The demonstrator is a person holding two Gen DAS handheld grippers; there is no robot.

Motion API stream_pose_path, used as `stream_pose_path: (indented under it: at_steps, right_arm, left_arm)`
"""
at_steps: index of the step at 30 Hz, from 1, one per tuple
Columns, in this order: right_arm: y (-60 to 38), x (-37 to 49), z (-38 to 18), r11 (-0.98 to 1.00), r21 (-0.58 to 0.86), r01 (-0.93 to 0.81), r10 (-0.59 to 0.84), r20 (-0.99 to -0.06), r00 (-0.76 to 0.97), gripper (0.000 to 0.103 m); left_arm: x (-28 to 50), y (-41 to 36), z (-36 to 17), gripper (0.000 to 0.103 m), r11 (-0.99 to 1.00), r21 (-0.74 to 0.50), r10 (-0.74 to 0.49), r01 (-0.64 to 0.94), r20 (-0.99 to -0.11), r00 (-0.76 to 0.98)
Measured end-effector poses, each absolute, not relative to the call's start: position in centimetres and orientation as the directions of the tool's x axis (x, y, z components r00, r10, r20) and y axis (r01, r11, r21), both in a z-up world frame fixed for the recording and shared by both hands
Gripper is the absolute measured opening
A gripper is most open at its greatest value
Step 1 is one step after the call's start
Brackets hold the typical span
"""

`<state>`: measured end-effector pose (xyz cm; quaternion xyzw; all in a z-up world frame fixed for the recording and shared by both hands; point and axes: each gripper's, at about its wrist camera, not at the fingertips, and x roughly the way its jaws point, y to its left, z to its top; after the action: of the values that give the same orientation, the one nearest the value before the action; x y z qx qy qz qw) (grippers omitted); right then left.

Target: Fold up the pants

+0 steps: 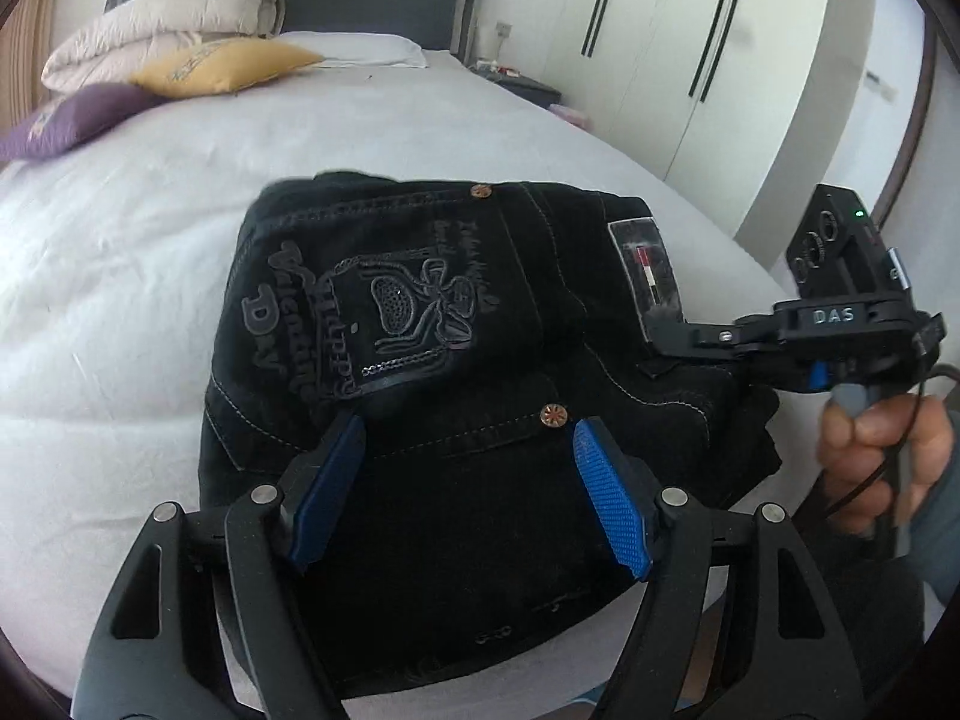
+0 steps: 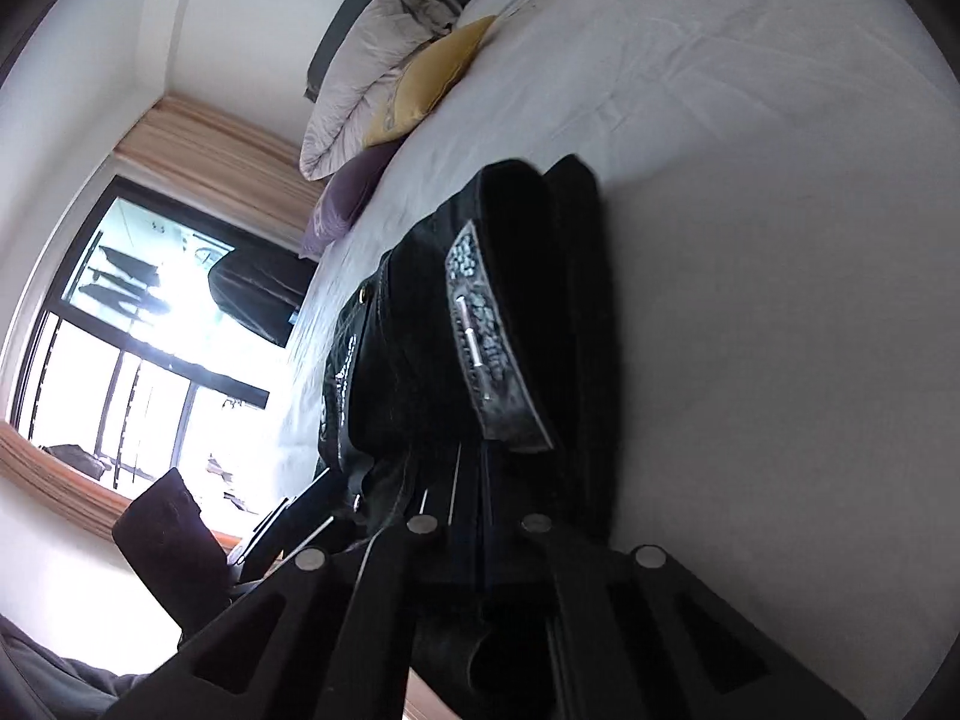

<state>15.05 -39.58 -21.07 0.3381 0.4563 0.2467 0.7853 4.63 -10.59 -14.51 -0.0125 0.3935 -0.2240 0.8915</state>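
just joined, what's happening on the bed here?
A person with a gripper in each hand is folding black pants on a white-sheeted bed. The pants already lie as a compact folded bundle near the bed's edge. The left gripper hovers over the near part of the bundle with its jaws open, holding nothing. The right gripper comes in from the side, jaws shut on the bundle's edge by the waistband label.

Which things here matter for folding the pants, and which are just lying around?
For the job: black pants, left gripper, right gripper, bed sheet.

Lying about: yellow pillow, purple pillow, folded quilt, white pillow.
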Motion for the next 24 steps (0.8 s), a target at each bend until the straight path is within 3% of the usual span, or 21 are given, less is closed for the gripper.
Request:
stream_pose_path:
  at_steps: [3, 5, 7, 11, 13, 15, 16, 17, 18, 19, 21, 24]
  right_arm:
    - [-40.7, 15.7, -18.9, 0.674, 0.736, -0.063, 0.670, -0.573, 0.471, 0.016]
    - [-41.2, 16.5, -16.8, 0.657, 0.747, -0.097, 0.680, -0.532, 0.504, 0.052]
    - [-40.4, 18.1, -15.0, 0.625, 0.766, -0.149, 0.708, -0.477, 0.520, 0.060]
    - [-37.1, 23.0, -14.2, 0.592, 0.780, -0.204, 0.758, -0.452, 0.470, 0.066]
    - [-36.4, 24.9, -16.0, 0.612, 0.774, -0.160, 0.744, -0.495, 0.449, 0.070]
    - [-37.3, 26.3, -19.1, 0.633, 0.770, -0.074, 0.714, -0.544, 0.441, 0.061]
    - [-37.7, 26.3, -19.8, 0.623, 0.780, -0.054, 0.713, -0.539, 0.448, 0.045]
    - [-38.4, 26.1, -20.1, 0.612, 0.790, -0.036, 0.713, -0.532, 0.457, 0.037]
    - [-38.9, 25.6, -19.9, 0.602, 0.798, -0.026, 0.716, -0.525, 0.461, 0.037]
    - [-39.1, 25.0, -19.4, 0.607, 0.794, -0.032, 0.712, -0.525, 0.467, 0.039]
    - [-39.0, 23.0, -17.3, 0.639, 0.768, -0.054, 0.691, -0.541, 0.479, 0.052]
    - [-38.7, 18.4, -14.6, 0.542, 0.825, -0.162, 0.767, -0.407, 0.496, 0.070]
  left_arm:
    - [5.7, -9.4, -12.7, 0.071, 0.874, -0.270, -0.473, 0.403, -0.659, 0.585]
    - [5.7, -8.3, -10.6, 0.071, 0.881, -0.250, -0.465, 0.402, -0.615, 0.636]
    - [7.1, -7.4, -9.0, 0.071, 0.888, -0.233, -0.454, 0.397, -0.587, 0.670]
    - [12.0, -6.1, -8.5, 0.071, 0.894, -0.260, -0.447, 0.365, -0.586, 0.676]
    - [14.8, -6.5, -10.3, 0.071, 0.893, -0.276, -0.445, 0.354, -0.653, 0.613]
    - [17.7, -6.8, -13.6, 0.071, 0.897, -0.320, -0.437, 0.304, -0.743, 0.508]
    - [18.0, -6.8, -14.5, 0.071, 0.901, -0.317, -0.428, 0.295, -0.761, 0.487]
    - [18.1, -7.2, -15.0, 0.071, 0.908, -0.277, -0.405, 0.313, -0.767, 0.498]
    - [17.9, -7.3, -14.9, 0.072, 0.912, -0.253, -0.393, 0.323, -0.765, 0.510]
    - [17.6, -7.7, -14.8, 0.072, 0.918, -0.218, -0.371, 0.332, -0.767, 0.524]
    - [16.6, -7.8, -14.4, 0.072, 0.923, -0.187, -0.354, 0.337, -0.759, 0.546]
    - [14.1, -6.3, -11.7, 0.072, 0.891, -0.300, -0.452, 0.341, -0.655, 0.605]
